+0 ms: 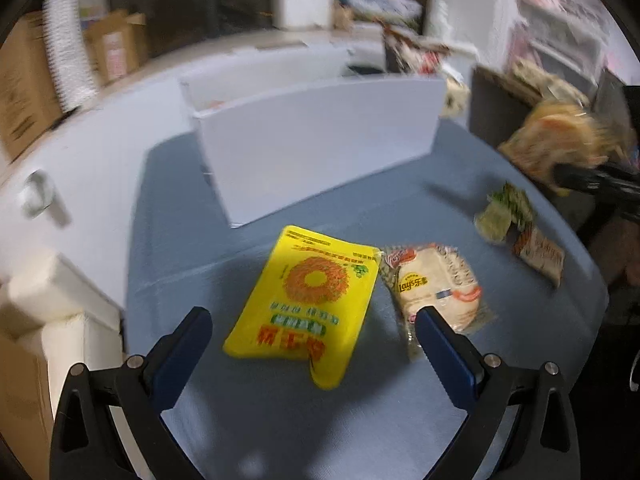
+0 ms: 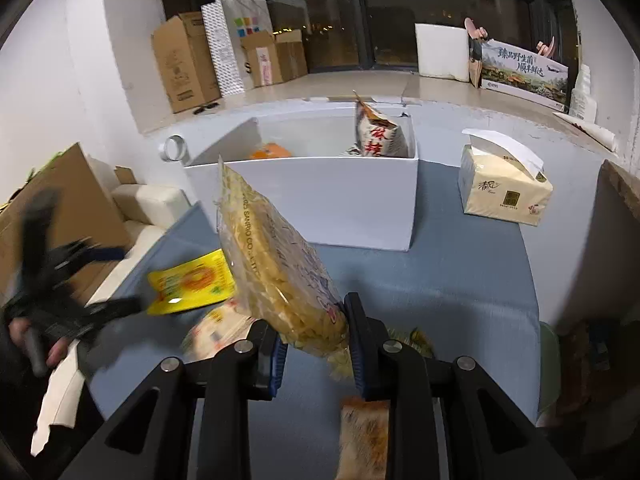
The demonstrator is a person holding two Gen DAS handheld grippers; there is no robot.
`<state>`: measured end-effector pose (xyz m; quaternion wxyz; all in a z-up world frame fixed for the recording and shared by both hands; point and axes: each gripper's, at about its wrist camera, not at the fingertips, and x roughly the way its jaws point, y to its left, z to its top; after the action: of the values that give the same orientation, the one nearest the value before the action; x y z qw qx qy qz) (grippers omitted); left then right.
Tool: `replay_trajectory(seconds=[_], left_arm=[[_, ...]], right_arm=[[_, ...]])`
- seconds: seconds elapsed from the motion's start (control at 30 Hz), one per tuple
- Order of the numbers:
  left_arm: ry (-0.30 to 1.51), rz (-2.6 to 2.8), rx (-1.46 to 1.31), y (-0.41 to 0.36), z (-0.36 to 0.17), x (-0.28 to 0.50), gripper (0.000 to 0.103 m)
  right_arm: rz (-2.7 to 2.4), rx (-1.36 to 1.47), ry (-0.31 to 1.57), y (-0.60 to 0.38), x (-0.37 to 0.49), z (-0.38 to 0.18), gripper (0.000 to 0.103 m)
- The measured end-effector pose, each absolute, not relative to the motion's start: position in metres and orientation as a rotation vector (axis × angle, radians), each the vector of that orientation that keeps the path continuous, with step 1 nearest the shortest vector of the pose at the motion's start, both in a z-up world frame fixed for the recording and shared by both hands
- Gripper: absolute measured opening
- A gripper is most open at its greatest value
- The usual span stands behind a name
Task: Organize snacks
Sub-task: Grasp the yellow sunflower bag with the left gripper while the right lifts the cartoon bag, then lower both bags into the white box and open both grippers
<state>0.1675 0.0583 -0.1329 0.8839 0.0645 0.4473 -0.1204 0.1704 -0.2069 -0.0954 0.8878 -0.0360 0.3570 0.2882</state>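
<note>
The right gripper (image 2: 312, 344) has its jaws clamped on a clear bag of yellow snacks (image 2: 280, 272), held tilted above the blue worktop (image 2: 460, 280) in front of the white box (image 2: 320, 200). The left gripper (image 1: 312, 328) hangs with jaws apart over a yellow packet (image 1: 304, 304), which lies flat on the worktop in front of the white box, just beside a Lay's bag (image 1: 436, 288).

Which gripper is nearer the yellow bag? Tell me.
Left. The left gripper hovers open right over the yellow bag; the right gripper is off to the side, shut on a clear packet.
</note>
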Motion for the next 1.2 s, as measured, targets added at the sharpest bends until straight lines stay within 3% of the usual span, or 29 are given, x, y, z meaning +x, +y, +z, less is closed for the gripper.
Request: replay_trajectory(seconds=[0.3,0.4,0.53,0.63,0.97,1.2], left_arm=[[1.078,-0.388,0.271,0.048,-0.182,0.209,0.103],[1.046,-0.389,0.218,0.054,-0.180,0.206,0.089],[1.016,-0.369,0.191,0.058,-0.174,0.195,0.055],[0.992,-0.312,0.209,0.055,-0.170,0.184,0.045],[0.811,-0.190,0.029,0.058,-0.107,0.136,0.042],[0.687,-0.133,-0.045,0.063,-0.039,0.161,0.043]], right_arm=[[0.609,-0.045,0.749,-0.218,0.148,-0.104,0.029],[0.607,-0.038,0.752,-0.219,0.147,-0.107,0.029],[0.613,-0.035,0.752,-0.219,0.146,-0.108,0.029],[0.597,-0.043,0.739,-0.218,0.144,-0.107,0.029],[0.634,-0.034,0.727,-0.203,0.146,-0.101,0.029],[0.672,0.031,0.682,-0.180,0.187,-0.063,0.029]])
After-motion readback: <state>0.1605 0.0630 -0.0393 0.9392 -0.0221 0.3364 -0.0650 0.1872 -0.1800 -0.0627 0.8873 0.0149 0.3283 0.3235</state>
